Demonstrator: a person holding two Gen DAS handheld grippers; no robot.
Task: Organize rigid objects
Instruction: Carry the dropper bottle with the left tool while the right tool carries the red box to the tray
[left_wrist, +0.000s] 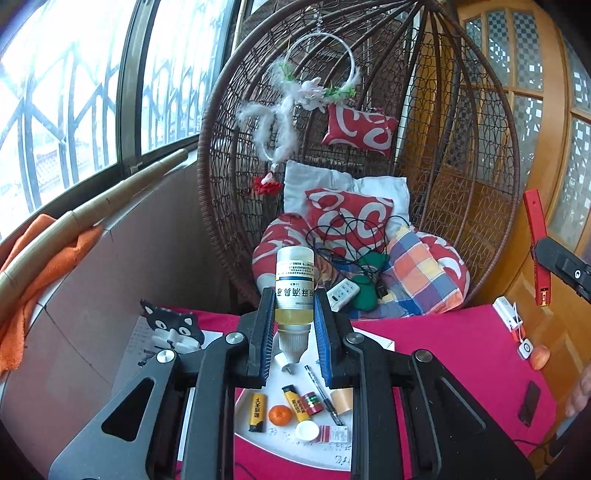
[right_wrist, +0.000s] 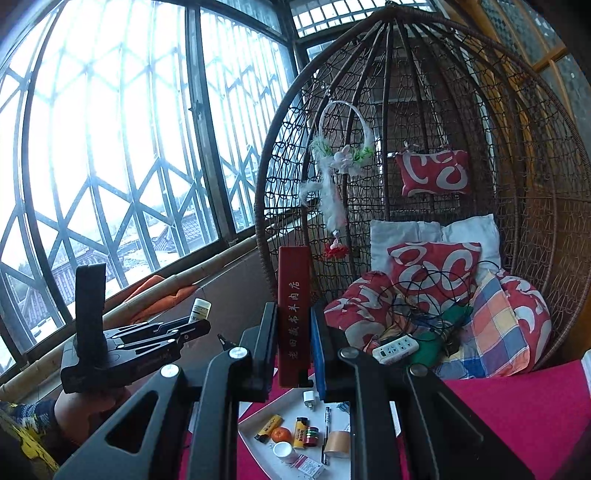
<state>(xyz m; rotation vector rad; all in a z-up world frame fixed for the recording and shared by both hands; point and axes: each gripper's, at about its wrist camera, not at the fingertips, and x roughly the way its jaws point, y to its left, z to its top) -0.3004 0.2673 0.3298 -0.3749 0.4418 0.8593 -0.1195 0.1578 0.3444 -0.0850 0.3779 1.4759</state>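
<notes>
The jaws of the left gripper (left_wrist: 294, 321) are clamped on a small bottle (left_wrist: 294, 291), held upside down with its white nozzle pointing down and pale yellow liquid inside. The jaws of the right gripper (right_wrist: 294, 345) are clamped on a flat dark red box (right_wrist: 294, 317) with a column of light characters, standing upright between the blue pads. Both things are held in the air above the desk (left_wrist: 461, 343), which is covered in a magenta cloth.

Below the bottle lies a white tray (left_wrist: 255, 435) near the front edge of the desk. On it are a small orange (left_wrist: 279, 414), two yellow lighters (left_wrist: 257, 411), a small red roll (left_wrist: 312, 403), a black pen (left_wrist: 325, 395), a roll of tan tape (left_wrist: 341, 400), a white round cap (left_wrist: 307, 430), a little red-and-white packet (left_wrist: 334, 434) and a white plug (left_wrist: 285, 362). Left of the tray, near the desk's left edge, sits a black-and-white cat figure (left_wrist: 173, 325).

Towards the desk's right edge lie an apple (left_wrist: 540, 357), a dark phone (left_wrist: 529, 403) and small white gadgets.

Beyond the far edge stands a wicker egg chair (left_wrist: 229, 155) filled with red-and-white cushions, a checked cushion, a power strip and tangled black cable. A barred window fills the left side.
</notes>
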